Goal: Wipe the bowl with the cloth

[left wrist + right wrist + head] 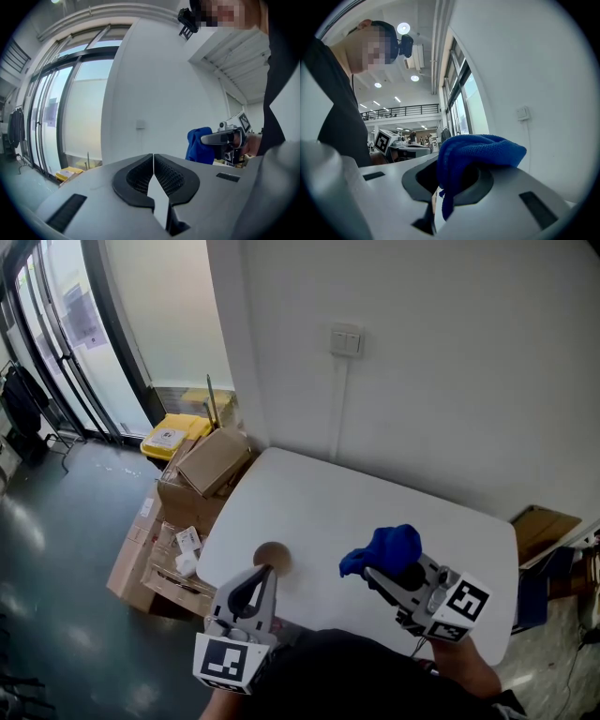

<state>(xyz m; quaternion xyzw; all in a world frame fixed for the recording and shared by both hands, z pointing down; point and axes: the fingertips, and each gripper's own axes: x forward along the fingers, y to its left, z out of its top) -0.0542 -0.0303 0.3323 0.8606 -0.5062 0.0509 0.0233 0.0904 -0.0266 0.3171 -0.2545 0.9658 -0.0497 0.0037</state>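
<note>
Careful, the small brown bowl (272, 556) sits loose on the white surface (375, 502), not far from its left edge, and nothing holds it. If you push it with the blue cloth (386, 549), I think it could slide off. Your left gripper (263, 576) has its jaws shut on nothing, just by the bowl. Your right gripper (375, 575) has its jaws squeezing the cloth. Both hang above the surface, pointing about level, away from you.
</note>
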